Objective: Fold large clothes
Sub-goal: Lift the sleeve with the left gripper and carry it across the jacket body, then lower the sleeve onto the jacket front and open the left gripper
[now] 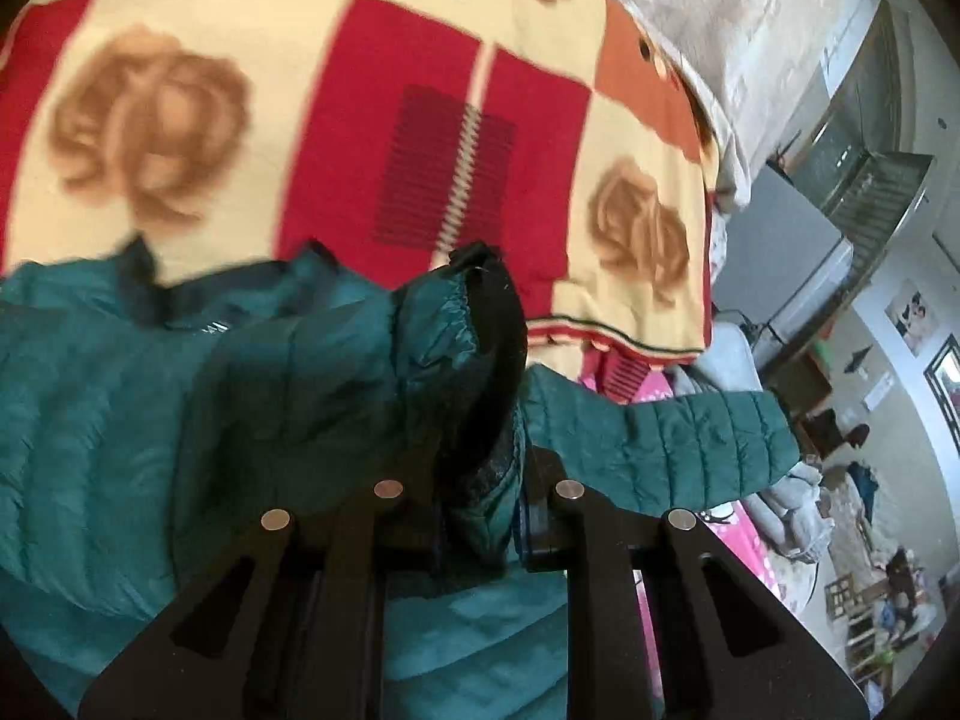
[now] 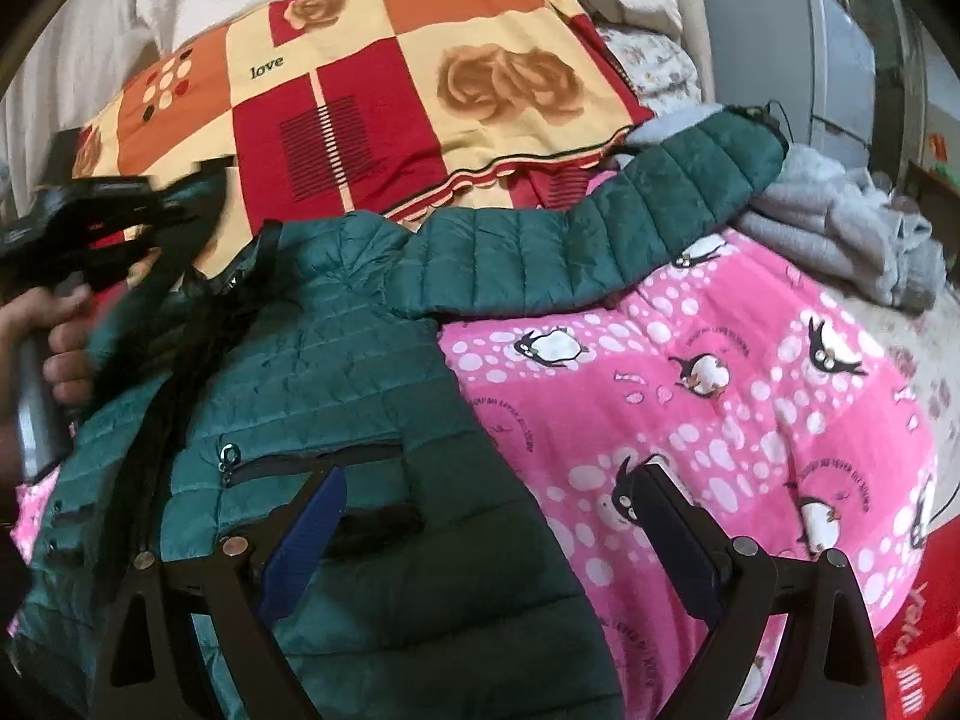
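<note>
A teal quilted puffer jacket (image 2: 336,360) lies front up on the bed, with its zip pocket (image 2: 312,456) showing. My left gripper (image 1: 483,492) is shut on one sleeve cuff (image 1: 456,324), whose black lining shows, and holds it above the jacket body (image 1: 90,420). The other sleeve (image 1: 690,444) stretches out to the right, its cuff near grey clothes. In the right wrist view the left gripper (image 2: 174,204) sits blurred at the far left, held by a hand (image 2: 60,324). My right gripper (image 2: 486,516) is open over the jacket's lower right edge, nothing between its fingers.
A pink penguin blanket (image 2: 720,408) covers the bed under the jacket. Beyond it lies a red, cream and orange rose blanket (image 2: 390,90). Grey clothes (image 2: 840,240) are piled at the right. White bedding (image 2: 90,30) is at the back, and a cluttered room (image 1: 870,480) lies past the bed edge.
</note>
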